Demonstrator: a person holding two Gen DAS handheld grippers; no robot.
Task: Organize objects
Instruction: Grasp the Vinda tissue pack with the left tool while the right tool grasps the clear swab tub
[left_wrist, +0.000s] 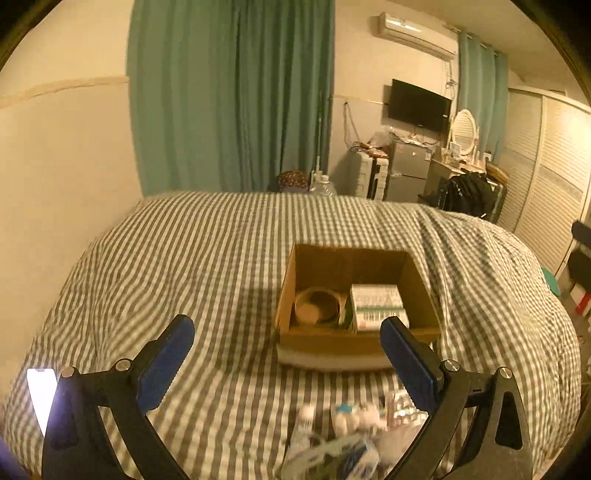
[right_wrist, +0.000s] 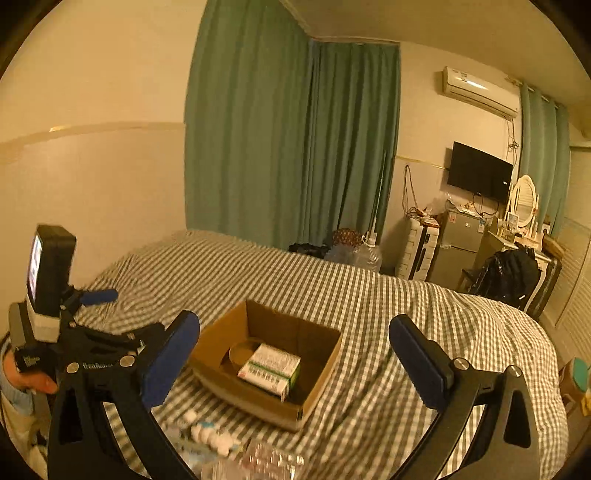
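Observation:
An open cardboard box (left_wrist: 358, 341) sits on the checked bed cover (left_wrist: 184, 258). Inside lie a round tin (left_wrist: 317, 305) and a white and green carton (left_wrist: 376, 306). The box (right_wrist: 255, 397), tin (right_wrist: 242, 352) and carton (right_wrist: 271, 369) also show in the right wrist view. A blurred pile of small white bottles and packets (left_wrist: 343, 432) lies on the bed in front of the box, below both grippers (right_wrist: 221, 443). My left gripper (left_wrist: 288, 343) is open and empty, above the pile. My right gripper (right_wrist: 295, 343) is open and empty, above the box's near side. The left gripper's body (right_wrist: 74, 332) shows at the left.
The wall runs along the bed's left side. Green curtains (left_wrist: 229, 92) hang behind the bed. A suitcase, small fridge (left_wrist: 406, 173), dresser and black bag (left_wrist: 469, 195) stand at the far right. Louvred wardrobe doors (left_wrist: 546, 177) line the right side.

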